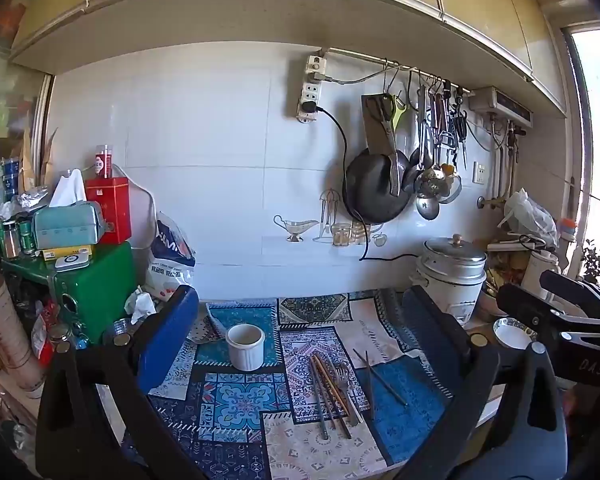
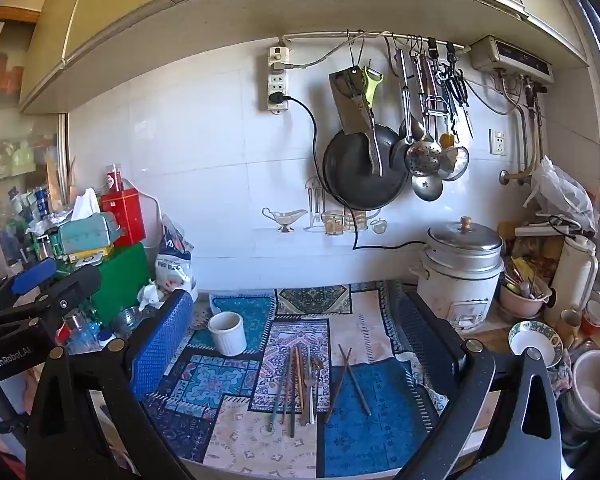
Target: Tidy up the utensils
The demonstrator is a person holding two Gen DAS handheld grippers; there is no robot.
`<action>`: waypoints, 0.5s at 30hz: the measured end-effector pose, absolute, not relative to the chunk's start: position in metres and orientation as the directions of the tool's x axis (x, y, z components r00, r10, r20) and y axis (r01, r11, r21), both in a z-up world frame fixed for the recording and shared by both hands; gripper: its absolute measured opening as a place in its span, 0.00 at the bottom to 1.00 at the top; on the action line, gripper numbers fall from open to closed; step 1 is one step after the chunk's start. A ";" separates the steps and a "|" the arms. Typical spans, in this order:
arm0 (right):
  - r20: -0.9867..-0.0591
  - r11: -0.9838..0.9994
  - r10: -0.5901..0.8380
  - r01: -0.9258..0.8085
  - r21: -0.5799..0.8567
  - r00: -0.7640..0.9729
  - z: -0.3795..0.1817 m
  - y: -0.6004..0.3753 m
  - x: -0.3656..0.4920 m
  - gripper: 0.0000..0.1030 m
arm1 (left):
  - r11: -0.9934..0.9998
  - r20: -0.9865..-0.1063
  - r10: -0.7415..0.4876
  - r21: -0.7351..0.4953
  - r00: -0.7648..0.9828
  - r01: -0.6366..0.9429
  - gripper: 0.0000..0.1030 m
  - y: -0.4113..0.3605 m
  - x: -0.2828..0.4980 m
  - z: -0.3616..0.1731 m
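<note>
The utensils (image 1: 334, 390) lie in a loose bundle on the patterned cloth (image 1: 236, 400), just right of the white cup (image 1: 245, 346); two crossed chopsticks (image 1: 374, 380) lie further right of the cup; the left gripper (image 1: 300, 340) and right gripper (image 2: 300, 344) both hover with jaws wide apart, holding nothing

On the patterned blue cloth (image 2: 372, 432): one white ribbed ceramic cup (image 2: 227, 333), one bundle of long utensils (image 2: 300, 388) holding at least one metal fork (image 2: 312, 376), exact number impossible to tell, and two thin dark chopsticks (image 2: 350, 380) crossed. Beside it: one white rice cooker with a steel lid (image 2: 458, 280), one patterned white bowl (image 2: 534, 342). On the wall: one black round pan (image 2: 360, 176), two white power strips (image 2: 278, 80).
</note>
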State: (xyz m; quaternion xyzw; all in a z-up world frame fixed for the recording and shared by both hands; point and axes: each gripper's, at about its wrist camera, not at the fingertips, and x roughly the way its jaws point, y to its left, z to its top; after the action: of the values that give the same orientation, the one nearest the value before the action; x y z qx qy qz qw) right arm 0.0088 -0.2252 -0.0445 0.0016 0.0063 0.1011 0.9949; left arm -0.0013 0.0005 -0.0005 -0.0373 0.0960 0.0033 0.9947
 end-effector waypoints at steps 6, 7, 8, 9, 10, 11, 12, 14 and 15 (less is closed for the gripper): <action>-0.012 0.979 0.204 -0.204 0.008 0.979 -0.046 -0.223 0.009 0.98 | 0.997 -0.205 -0.004 -0.073 0.979 -0.011 1.00 0.000 0.000 0.005; -0.010 0.979 0.204 -0.204 0.008 0.979 -0.047 -0.223 0.008 0.98 | 0.997 -0.210 -0.006 -0.073 0.978 -0.009 1.00 -0.001 0.002 0.005; -0.010 0.979 0.206 -0.206 0.006 0.979 -0.047 -0.225 0.009 0.98 | 0.997 -0.212 -0.008 -0.075 0.977 -0.008 1.00 0.000 0.001 0.006; -0.012 0.979 0.205 -0.205 0.005 0.979 -0.046 -0.225 0.009 0.98 | 0.997 -0.214 -0.009 -0.074 0.977 -0.007 1.00 -0.003 0.003 0.002; -0.013 0.979 0.206 -0.206 0.004 0.978 -0.046 -0.225 0.009 0.98 | 0.997 -0.214 -0.009 -0.073 0.977 -0.007 1.00 -0.003 0.003 0.001; -0.017 0.978 0.207 -0.207 0.004 0.978 -0.045 -0.226 0.009 0.98 | 0.998 -0.214 -0.005 -0.068 0.977 -0.010 1.00 -0.004 0.004 -0.002; -0.014 0.979 0.206 -0.206 0.001 0.978 -0.045 -0.223 0.008 0.98 | 0.998 -0.214 -0.003 -0.069 0.977 -0.012 1.00 -0.004 0.004 -0.003; -0.015 0.979 0.205 -0.205 -0.001 0.979 -0.046 -0.221 0.007 0.98 | 0.997 -0.215 -0.005 -0.071 0.977 -0.011 1.00 -0.004 0.005 -0.003; -0.016 0.979 0.206 -0.206 -0.001 0.978 -0.047 -0.221 0.008 0.98 | 0.998 -0.217 -0.004 -0.069 0.976 -0.012 1.00 -0.006 0.006 -0.004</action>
State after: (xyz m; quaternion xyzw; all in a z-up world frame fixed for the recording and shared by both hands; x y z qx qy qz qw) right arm 0.0075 -0.2214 -0.0465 -0.0014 0.0080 0.1034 0.9946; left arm 0.0056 -0.0056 -0.0036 -0.0348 0.1093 0.0020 0.9934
